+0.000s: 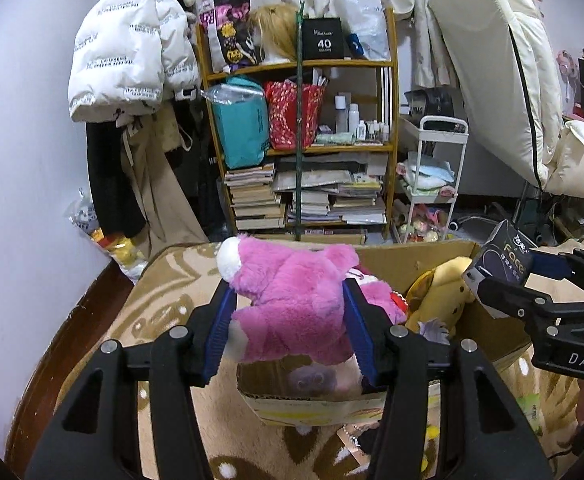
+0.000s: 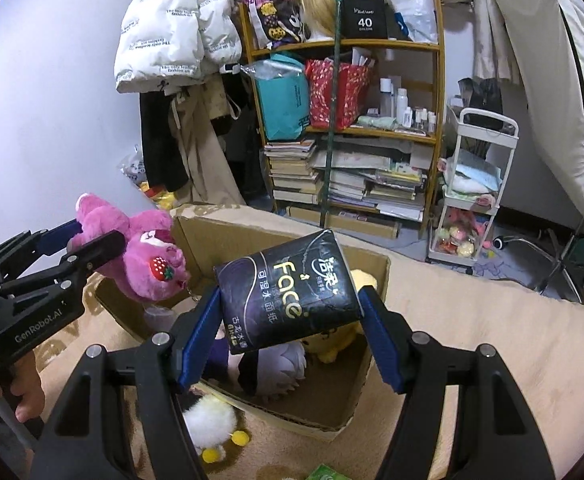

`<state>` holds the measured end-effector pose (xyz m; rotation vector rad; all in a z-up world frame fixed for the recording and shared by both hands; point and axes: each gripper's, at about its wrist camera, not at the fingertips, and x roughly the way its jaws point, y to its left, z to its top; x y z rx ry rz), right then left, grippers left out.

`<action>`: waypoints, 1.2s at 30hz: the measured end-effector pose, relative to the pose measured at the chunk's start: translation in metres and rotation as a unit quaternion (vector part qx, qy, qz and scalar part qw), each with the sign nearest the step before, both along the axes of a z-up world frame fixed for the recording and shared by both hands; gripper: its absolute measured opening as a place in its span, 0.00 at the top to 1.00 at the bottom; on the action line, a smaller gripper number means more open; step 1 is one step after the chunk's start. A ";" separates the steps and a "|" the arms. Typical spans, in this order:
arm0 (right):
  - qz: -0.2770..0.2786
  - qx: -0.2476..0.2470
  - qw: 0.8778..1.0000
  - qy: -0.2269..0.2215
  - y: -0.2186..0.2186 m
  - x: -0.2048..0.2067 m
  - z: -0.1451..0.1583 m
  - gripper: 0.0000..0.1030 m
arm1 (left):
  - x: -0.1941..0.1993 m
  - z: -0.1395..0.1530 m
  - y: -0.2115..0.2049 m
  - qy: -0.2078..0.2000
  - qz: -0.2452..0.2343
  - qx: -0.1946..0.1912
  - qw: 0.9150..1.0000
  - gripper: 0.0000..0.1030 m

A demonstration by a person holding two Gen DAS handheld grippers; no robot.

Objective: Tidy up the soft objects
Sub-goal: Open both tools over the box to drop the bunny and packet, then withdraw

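Cluttered bedroom: behind an open cardboard box [image 1: 420, 258] that sits on a beige patterned blanket [image 1: 163, 280] stands a wooden shelf [image 1: 300, 66] of books, bags and bottles, with a white puffer jacket [image 1: 119, 36] hanging to its left and a white cart [image 1: 432, 184] to its right. From the left wrist, the left gripper [image 1: 289, 310] holds a pink plush bear [image 1: 292, 292] between its blue pads, squeezed at the body, above the box's near-left corner; the bear's white-tipped end points up and left. Inside the box lie a yellow plush [image 1: 444, 292] and something pale purple beside it. Over the box's right side the right gripper [image 1: 504, 276] carries a dark tissue pack [image 1: 508, 256]. From the right wrist, the right gripper [image 2: 292, 308] clamps that tissue pack [image 2: 287, 292], printed "Face", by its two side edges, tilted, above the middle of the box [image 2: 283, 236]. Below it in the box show the yellow plush [image 2: 336, 340] and a purple-white plush [image 2: 279, 364]. Left of the box the left gripper [image 2: 87, 236] grips the bear [image 2: 147, 260], whose strawberry patch faces the camera; a hand [image 2: 7, 384] holds that gripper's handle. Just outside the box's near wall, on the blanket [image 2: 472, 320], lies a white fluffy toy [image 2: 211, 420] with yellow feet.
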<state>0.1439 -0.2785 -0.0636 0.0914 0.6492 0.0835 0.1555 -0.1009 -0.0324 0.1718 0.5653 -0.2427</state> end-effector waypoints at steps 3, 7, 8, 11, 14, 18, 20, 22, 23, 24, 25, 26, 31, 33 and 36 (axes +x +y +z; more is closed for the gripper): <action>0.000 -0.002 1.000 0.006 0.002 0.001 -0.004 0.30 | 0.003 -0.006 -0.002 0.009 -0.003 0.007 1.000 0.48; 0.002 -0.002 1.000 0.009 0.001 0.001 -0.006 0.30 | 0.004 -0.010 0.000 0.020 -0.001 -0.008 1.000 0.47; 0.003 -0.002 1.000 0.011 0.001 0.002 -0.007 0.30 | 0.003 -0.010 0.000 0.019 0.000 -0.008 1.000 0.47; 0.006 -0.003 1.000 0.016 0.000 0.002 -0.011 0.30 | 0.004 -0.010 0.000 0.019 0.001 -0.008 1.000 0.47; 0.006 -0.002 1.000 0.020 -0.001 0.002 -0.013 0.30 | 0.004 -0.012 0.001 0.026 0.001 -0.011 1.000 0.46; 0.010 -0.003 1.000 0.027 -0.001 0.003 -0.017 0.30 | 0.004 -0.016 0.000 0.034 -0.003 -0.013 0.999 0.42; 0.011 -0.004 1.000 0.028 0.000 0.002 -0.018 0.29 | 0.005 -0.018 0.000 0.036 -0.004 -0.012 0.999 0.42; 0.013 -0.004 0.999 0.030 0.000 0.003 -0.019 0.29 | 0.004 -0.019 -0.001 0.036 -0.004 -0.013 0.999 0.42; 0.013 -0.004 0.999 0.031 0.000 0.004 -0.019 0.29 | 0.004 -0.018 0.000 0.036 -0.004 -0.013 0.999 0.41; 0.013 -0.004 0.999 0.032 0.000 0.004 -0.020 0.29 | 0.004 -0.019 0.000 0.036 -0.005 -0.014 0.999 0.40; 0.012 -0.004 0.999 0.033 -0.001 0.005 -0.020 0.29 | 0.004 -0.019 0.000 0.037 -0.006 -0.015 0.999 0.37; 0.011 -0.005 0.999 0.033 0.000 0.004 -0.020 0.29 | 0.004 -0.019 0.000 0.036 -0.005 -0.016 0.999 0.33; 0.006 -0.001 0.999 0.033 -0.002 0.001 -0.020 0.23 | 0.000 -0.020 0.005 0.033 0.007 -0.008 0.999 0.30; 0.003 0.004 1.000 0.029 -0.003 -0.001 -0.018 0.17 | -0.001 -0.021 0.007 0.036 0.009 -0.006 0.999 0.28; 0.002 0.009 1.000 0.024 -0.005 -0.004 -0.015 0.17 | -0.003 -0.020 0.011 0.041 0.008 -0.015 0.999 0.21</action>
